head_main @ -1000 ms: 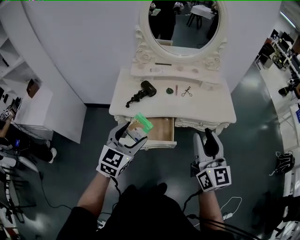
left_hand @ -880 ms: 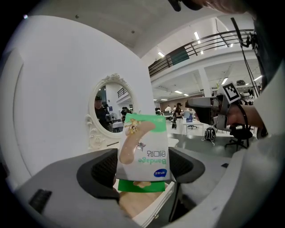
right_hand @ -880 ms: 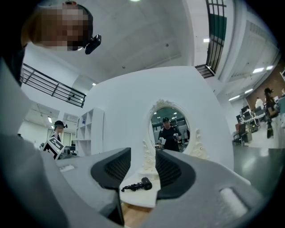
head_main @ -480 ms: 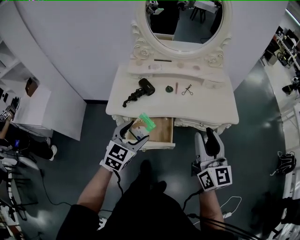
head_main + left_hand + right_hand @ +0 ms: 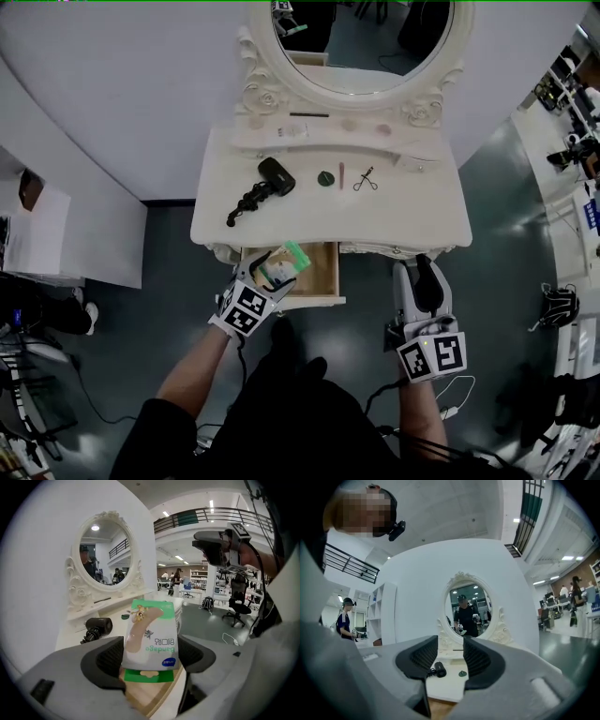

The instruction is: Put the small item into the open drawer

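Note:
A green and white bandage pack [image 5: 284,262] is clamped between the jaws of my left gripper [image 5: 267,269], which is shut on it. The pack hangs over the left part of the open wooden drawer [image 5: 320,270] of the white dressing table [image 5: 394,220]. In the left gripper view the pack [image 5: 151,630] stands upright between the pads of the left gripper [image 5: 151,641], with the drawer's wood [image 5: 152,696] right below. My right gripper [image 5: 419,278] hovers in front of the table, right of the drawer. Its jaws [image 5: 451,654] stand a little apart with nothing between them.
On the tabletop lie a black hair dryer [image 5: 263,184], a small green disc [image 5: 325,178], a pink stick [image 5: 341,173] and a metal eyelash curler [image 5: 366,180]. An oval mirror [image 5: 361,42] rises at the back. Dark floor surrounds the table.
The table has drawn closer in the head view. My left gripper has carried the bandage pack forward over the drawer's front left part. The right gripper has hardly shifted.

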`<state>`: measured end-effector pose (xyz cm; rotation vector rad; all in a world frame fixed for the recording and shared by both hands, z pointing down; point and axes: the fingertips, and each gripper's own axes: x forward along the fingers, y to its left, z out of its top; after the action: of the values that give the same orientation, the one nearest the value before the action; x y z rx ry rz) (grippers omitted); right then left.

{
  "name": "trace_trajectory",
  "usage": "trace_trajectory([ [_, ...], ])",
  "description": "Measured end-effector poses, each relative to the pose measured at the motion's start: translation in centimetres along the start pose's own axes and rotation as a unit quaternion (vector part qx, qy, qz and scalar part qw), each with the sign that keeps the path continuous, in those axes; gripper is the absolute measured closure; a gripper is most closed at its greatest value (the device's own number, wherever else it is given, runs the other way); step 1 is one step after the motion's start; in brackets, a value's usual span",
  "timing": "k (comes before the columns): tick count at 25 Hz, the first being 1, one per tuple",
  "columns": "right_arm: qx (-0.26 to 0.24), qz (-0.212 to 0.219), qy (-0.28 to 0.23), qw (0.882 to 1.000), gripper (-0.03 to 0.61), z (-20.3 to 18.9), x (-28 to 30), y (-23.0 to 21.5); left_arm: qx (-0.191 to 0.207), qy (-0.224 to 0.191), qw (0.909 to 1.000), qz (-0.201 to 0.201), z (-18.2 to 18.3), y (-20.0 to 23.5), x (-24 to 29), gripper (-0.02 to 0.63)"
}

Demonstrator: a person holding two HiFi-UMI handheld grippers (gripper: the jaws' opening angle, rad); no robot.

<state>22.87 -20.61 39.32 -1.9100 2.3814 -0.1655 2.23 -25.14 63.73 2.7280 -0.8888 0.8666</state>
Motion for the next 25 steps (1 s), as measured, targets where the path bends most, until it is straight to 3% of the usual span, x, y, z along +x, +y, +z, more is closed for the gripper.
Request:
trace_trajectory([
  [7, 0.007, -0.033, 0.022, 0.999, 0.411, -2.1, 2.7, -1.5, 0.033, 0.049, 0.9975, -0.038, -3.6, 1.6, 4.6, 0.265],
  [14, 0.019, -0.06, 0.048, 0.997, 0.411, -4.8, 3.8, -2.1, 0.052, 0.105, 0.9893, -0.087, -8.4, 0.7, 8.7, 0.265],
  [25, 0.028, -0.092, 0.078, 0.992, 0.417, -7.6, 3.8, -3.8, 0.149, 0.212, 0.9565, -0.135, -16.5, -0.3, 15.5, 0.265],
])
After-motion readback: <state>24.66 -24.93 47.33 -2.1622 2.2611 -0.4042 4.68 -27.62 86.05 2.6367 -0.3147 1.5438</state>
